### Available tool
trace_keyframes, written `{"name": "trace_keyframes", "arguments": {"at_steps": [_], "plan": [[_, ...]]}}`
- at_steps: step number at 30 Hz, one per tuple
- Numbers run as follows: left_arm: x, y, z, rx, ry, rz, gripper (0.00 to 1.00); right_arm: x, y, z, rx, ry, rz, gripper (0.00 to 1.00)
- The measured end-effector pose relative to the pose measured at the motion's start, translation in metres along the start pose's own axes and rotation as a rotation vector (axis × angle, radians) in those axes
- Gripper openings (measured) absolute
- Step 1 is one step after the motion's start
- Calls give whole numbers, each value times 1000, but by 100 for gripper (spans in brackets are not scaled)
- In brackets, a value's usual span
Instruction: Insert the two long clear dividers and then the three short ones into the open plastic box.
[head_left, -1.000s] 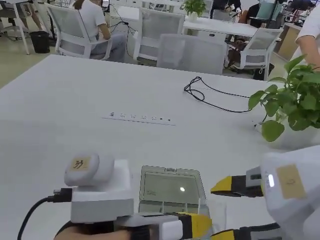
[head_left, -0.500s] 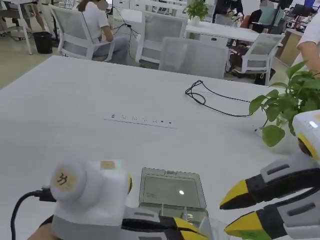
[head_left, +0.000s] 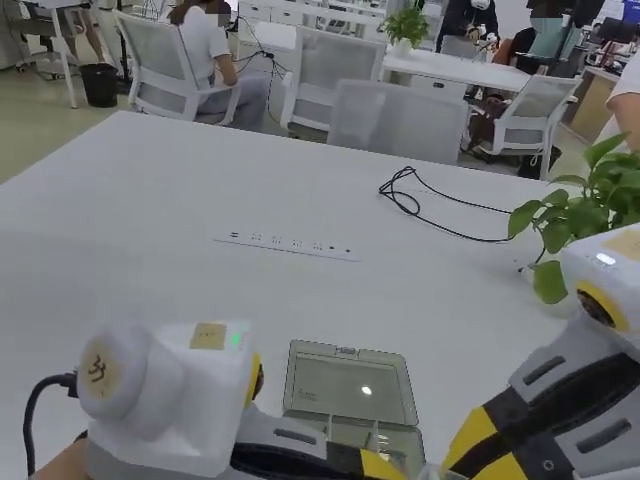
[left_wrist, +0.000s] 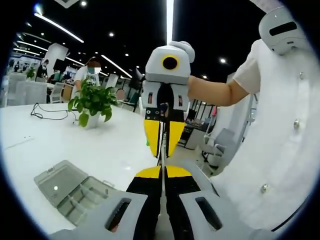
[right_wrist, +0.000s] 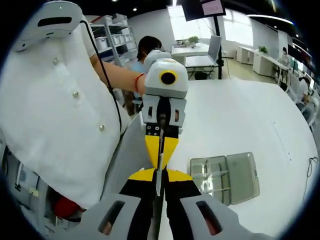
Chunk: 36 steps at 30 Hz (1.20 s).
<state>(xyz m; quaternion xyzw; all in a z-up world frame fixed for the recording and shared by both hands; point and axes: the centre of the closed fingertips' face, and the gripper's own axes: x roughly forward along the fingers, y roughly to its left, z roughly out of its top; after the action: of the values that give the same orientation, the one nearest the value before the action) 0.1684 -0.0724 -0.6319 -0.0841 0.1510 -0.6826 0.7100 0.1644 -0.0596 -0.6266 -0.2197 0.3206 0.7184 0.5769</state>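
Since a second ago the right gripper (right_wrist: 158, 175) has rolled and dropped nearer the person, its yellow-tipped jaws going from spread to almost closed. Both grippers meet nose to nose, each pinching what looks like a thin clear plastic divider (left_wrist: 163, 161) seen edge-on; the left gripper (left_wrist: 162, 172) is pressed tight on it too. The strip hangs over the table's near edge, apart from the open clear-grey plastic box (head_left: 350, 385), which lies with its lid flat on the white table (head_left: 150, 230), some partitions seemingly already in. The risk is two grips on one slim strip — any twist or opposing pull may bow it or flick it free — and the unheld box could skid under a crooked push.
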Motion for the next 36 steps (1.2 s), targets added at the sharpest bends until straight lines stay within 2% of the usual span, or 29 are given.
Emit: {"name": "trace_keyframes", "arguments": {"at_steps": [4,15,26,36], "plan": [[-1,1,-1,2,-1,4,0,1,1,-1,-3,3,16,4],[-1,0,-6,1,7,3,0,4,1,-4,-3,2,38,3],[-3,3,-10,-11,17,24,0,8,-2,-5,-1,2,26,3],[-13,8,-20,-35,37,69,1,7,-2,-4,1,-2,10,3]]}}
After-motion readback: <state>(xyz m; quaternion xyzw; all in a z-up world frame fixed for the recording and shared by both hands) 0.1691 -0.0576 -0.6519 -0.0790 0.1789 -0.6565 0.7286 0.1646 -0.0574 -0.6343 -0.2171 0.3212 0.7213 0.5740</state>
